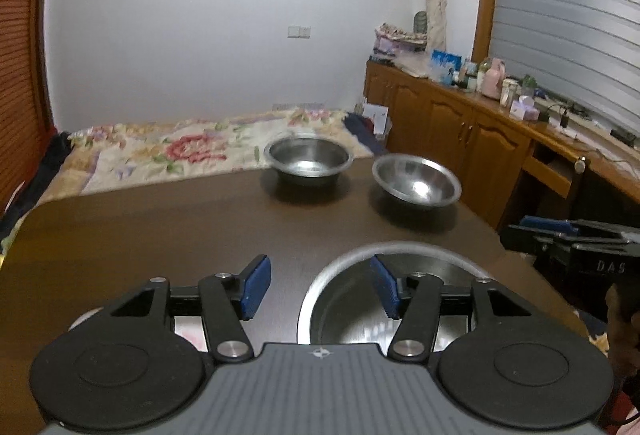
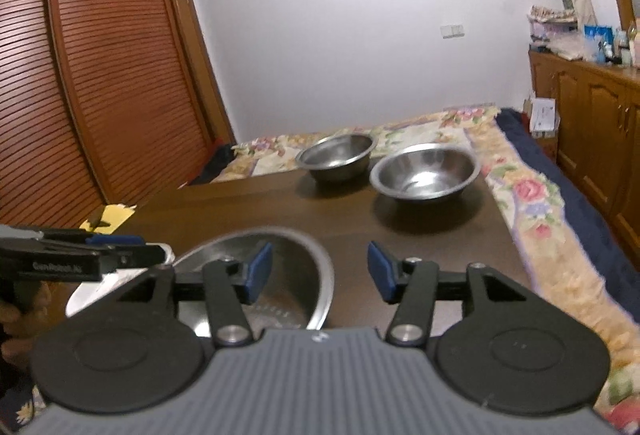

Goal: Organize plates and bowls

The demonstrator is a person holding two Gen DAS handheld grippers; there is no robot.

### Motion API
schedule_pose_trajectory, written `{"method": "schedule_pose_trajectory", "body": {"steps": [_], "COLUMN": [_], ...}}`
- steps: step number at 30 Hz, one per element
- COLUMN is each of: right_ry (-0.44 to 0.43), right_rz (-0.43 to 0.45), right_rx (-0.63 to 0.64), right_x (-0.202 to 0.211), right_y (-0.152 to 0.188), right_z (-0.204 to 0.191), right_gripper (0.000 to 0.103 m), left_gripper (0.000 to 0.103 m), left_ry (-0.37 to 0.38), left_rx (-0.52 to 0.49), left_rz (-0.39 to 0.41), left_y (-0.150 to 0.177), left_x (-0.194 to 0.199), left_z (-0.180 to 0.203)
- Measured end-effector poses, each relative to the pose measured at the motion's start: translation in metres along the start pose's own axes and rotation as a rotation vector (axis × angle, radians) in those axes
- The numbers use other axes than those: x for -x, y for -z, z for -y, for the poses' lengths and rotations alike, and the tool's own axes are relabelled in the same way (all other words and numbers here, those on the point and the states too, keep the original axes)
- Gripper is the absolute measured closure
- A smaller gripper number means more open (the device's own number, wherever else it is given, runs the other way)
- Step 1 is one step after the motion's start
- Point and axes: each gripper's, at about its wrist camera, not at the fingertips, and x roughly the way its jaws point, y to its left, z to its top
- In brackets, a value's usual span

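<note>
Two steel bowls stand at the far end of the dark wooden table (image 1: 160,227): a far bowl (image 1: 309,161) and a right bowl (image 1: 416,183); they also show in the right wrist view as the far bowl (image 2: 337,156) and the right bowl (image 2: 425,171). A steel plate (image 1: 348,299) lies near me under my left gripper (image 1: 320,287), which is open and empty above the plate's left rim. My right gripper (image 2: 320,277) is open and empty above the plate's (image 2: 292,275) right rim. A white plate (image 2: 108,287) lies left of the steel one.
A bed with a floral cover (image 1: 180,151) lies beyond the table. Wooden cabinets (image 1: 452,127) with clutter run along the right. A slatted wardrobe (image 2: 100,75) stands on the left. A yellow paper (image 2: 106,217) lies by the table's left edge. The other gripper shows at each view's side (image 1: 576,247).
</note>
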Motion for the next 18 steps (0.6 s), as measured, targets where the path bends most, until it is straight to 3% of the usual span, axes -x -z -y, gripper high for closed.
{"method": "schedule_pose_trajectory", "body": {"steps": [4,10,18], "right_ry": [0.034,0.083,0.148], "right_rz": [0.021,0.041,0.016], "right_rx": [0.011,0.008,0.000], "right_x": [-0.005,-0.023,-0.061], "right_y": [-0.014,-0.031,-0.042], "right_z": [0.013,0.037,0.074], "right_gripper": [0.045,0.041,0.040], "left_gripper": [0.038,0.037,0.045], "left_ry": [0.018,0.051,0.104], "left_rx": [-0.042,-0.076,-0.132], "left_rz": [0.018,0.003,-0.057], "left_y": [-0.024,-0.047,-0.064], "left_x": [-0.016,-0.048,-0.097], "left_z": [0.003,0.006,0.020]}}
